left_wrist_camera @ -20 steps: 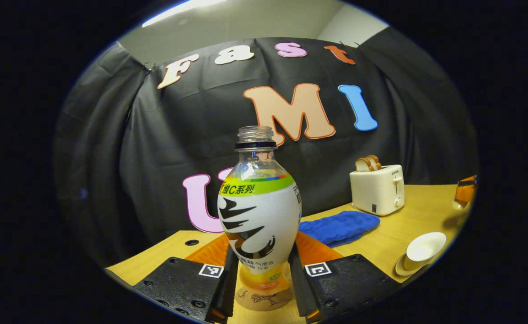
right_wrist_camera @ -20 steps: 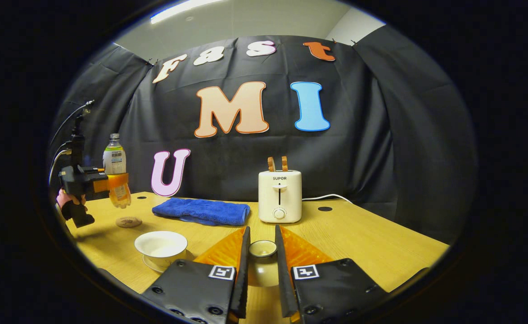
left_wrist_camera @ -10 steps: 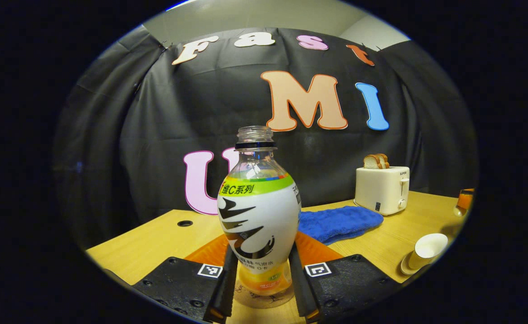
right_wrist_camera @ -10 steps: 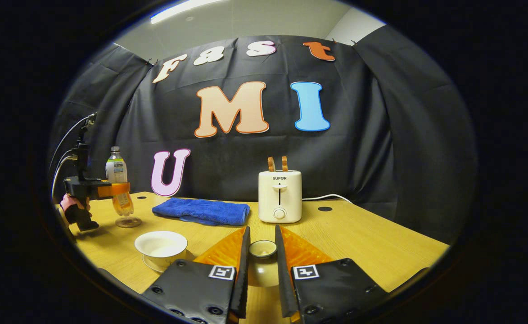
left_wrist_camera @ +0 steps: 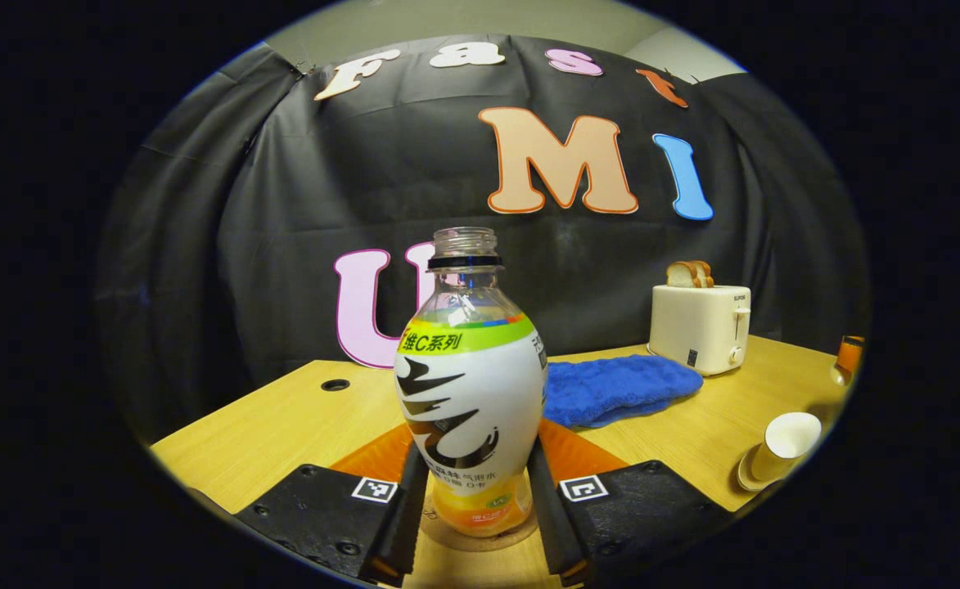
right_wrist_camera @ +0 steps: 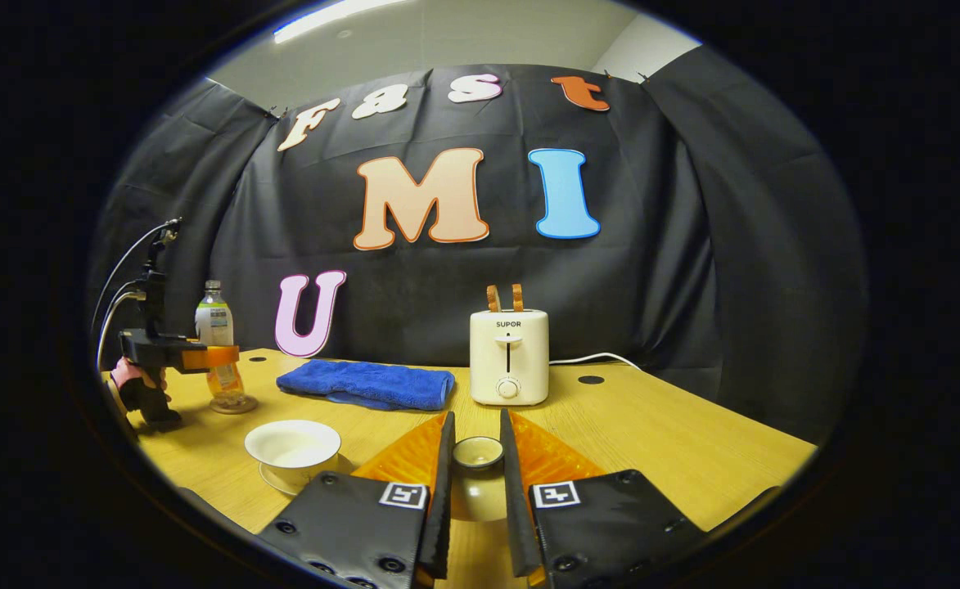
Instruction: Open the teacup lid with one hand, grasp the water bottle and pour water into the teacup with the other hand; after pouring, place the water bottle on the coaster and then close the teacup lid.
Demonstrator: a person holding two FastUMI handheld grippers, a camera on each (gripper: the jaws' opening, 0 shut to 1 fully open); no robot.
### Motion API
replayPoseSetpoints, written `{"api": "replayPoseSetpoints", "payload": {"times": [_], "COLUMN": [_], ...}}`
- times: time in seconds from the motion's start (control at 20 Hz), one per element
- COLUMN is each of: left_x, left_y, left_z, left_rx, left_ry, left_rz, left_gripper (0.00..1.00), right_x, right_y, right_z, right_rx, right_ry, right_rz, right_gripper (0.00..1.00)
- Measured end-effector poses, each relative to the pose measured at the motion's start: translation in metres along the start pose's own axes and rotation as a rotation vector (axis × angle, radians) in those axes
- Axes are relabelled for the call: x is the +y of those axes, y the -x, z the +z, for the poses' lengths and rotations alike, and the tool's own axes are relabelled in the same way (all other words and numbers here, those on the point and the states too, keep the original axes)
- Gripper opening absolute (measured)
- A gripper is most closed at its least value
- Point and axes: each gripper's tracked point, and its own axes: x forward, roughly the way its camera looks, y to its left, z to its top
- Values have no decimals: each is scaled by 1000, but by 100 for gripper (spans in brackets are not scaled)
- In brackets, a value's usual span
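Left gripper closed on the water bottle, both fingers pressed against the orange lower part of the bottle, one on each side. Bottle upright between the fingers, cap off, neck open at the top. Bottle base resting on the round coaster, seen just below and between the fingertips. Beyond the fingers and to their right, a blue towel flat on the wooden table; farther right, a white toaster with bread in its slots. Well to the right of the fingers, near the table edge, the open teacup on its saucer. In the right gripper view, right gripper clamped on the teacup lid, held upside down between both fingers, small ring knob uppermost, just above the table. Left of those fingers and close by, the teacup with its saucer, uncovered. Straight ahead past the fingertips, the toaster; ahead and to the left, the towel. Far to the left of the fingers, the left gripper in a hand, wrapped round the bottle, which stands on the coaster on the table.
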Motion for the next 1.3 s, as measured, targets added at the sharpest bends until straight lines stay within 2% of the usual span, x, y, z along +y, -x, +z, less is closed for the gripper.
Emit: {"api": "replayPoseSetpoints", "payload": {"times": [0.55,0.7,0.75,1.05,1.15,1.3], "left_x": [-1,-3,-2,-2,-8,-12], "left_y": [1,3,4,22,31,44], "left_z": [-3,0,1,7,11,12], "left_rx": [-1,-16,-18,-34,-41,-38], "left_ry": [13,24,26,70,82,57], "left_rz": [-4,-20,-18,-4,-21,-21], "left_gripper": [69,90,92,94,94,94], "right_x": [0,0,0,0,0,0], "right_y": [0,0,0,-1,-1,0], "right_z": [0,0,0,0,0,0], "right_rx": [0,0,0,0,0,0], "right_ry": [0,-1,-1,-2,-2,-2], "right_rz": [0,0,0,2,2,3], "right_gripper": [33,33,32,33,33,33]}}
